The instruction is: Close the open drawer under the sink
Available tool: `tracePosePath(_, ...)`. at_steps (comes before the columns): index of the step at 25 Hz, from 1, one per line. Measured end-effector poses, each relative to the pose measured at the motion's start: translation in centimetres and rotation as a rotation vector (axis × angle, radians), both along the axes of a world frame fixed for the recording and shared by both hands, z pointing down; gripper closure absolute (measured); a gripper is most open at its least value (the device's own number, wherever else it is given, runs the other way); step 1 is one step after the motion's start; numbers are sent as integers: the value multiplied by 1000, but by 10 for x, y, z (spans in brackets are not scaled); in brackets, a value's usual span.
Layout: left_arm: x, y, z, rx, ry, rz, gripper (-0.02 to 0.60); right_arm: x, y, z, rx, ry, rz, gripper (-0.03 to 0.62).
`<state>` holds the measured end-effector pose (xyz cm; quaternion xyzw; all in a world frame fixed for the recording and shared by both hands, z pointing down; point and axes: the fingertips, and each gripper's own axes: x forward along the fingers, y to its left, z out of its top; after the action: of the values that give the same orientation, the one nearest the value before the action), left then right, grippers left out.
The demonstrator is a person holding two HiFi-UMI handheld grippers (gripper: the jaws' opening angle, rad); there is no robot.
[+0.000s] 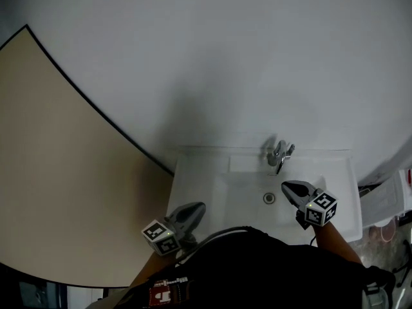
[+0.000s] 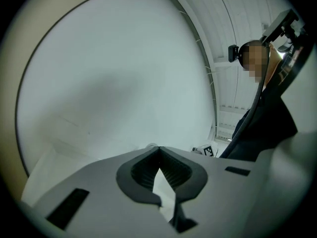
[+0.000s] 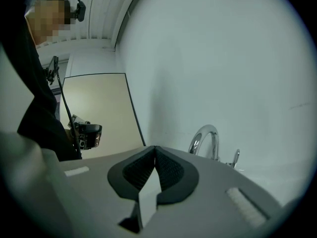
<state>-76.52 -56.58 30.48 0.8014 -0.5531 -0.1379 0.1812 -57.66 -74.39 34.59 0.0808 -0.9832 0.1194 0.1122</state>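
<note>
The white sink (image 1: 338, 172) lies below me, with a chrome faucet (image 1: 278, 154) at its back and a drain (image 1: 270, 198) in the basin. No view shows the drawer under the sink; my dark clothing and the sink top cover that area. My left gripper (image 1: 195, 209) is at the sink's near left corner, its tips touching with nothing between them (image 2: 158, 150). My right gripper (image 1: 288, 187) hovers over the basin beside the drain, shut and empty (image 3: 154, 148). The faucet (image 3: 205, 139) rises just beyond it.
A beige panel (image 1: 58, 172) with a dark edge fills the left side. A plain white wall stands behind the sink. White items and cables (image 1: 386, 205) sit to the right of the sink.
</note>
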Motion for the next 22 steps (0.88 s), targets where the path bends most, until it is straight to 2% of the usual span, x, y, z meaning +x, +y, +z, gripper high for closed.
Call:
tracePosePath(3,-21,18,-1,-22,6,-22,581,-22,8,-3,6,-2,-7,592)
tracePosePath(5,-37,24,-10,2,38,-28,581,-31,14,-6,4,0,21,591)
tracePosePath(7,-52,27,-12,16,26,-2,581,-35,21,-11,4,5,60,592)
tracePosePath(9,-64,28,-5,18,-15,52,581,-34,29,-17,11,14,113,592)
tracePosePath(10,-67,26,-5,23,-13,84,581,-31,33,-18,16,21,147,592)
tracePosePath(16,-71,14,-2,17,53,279,581,-3,67,-13,2,78,346,592)
tracePosePath(19,-59,2,13,-5,37,362,581,21,82,-8,-6,100,430,591)
tracePosePath(22,-30,-4,14,-1,30,442,581,56,98,-7,-10,110,510,591)
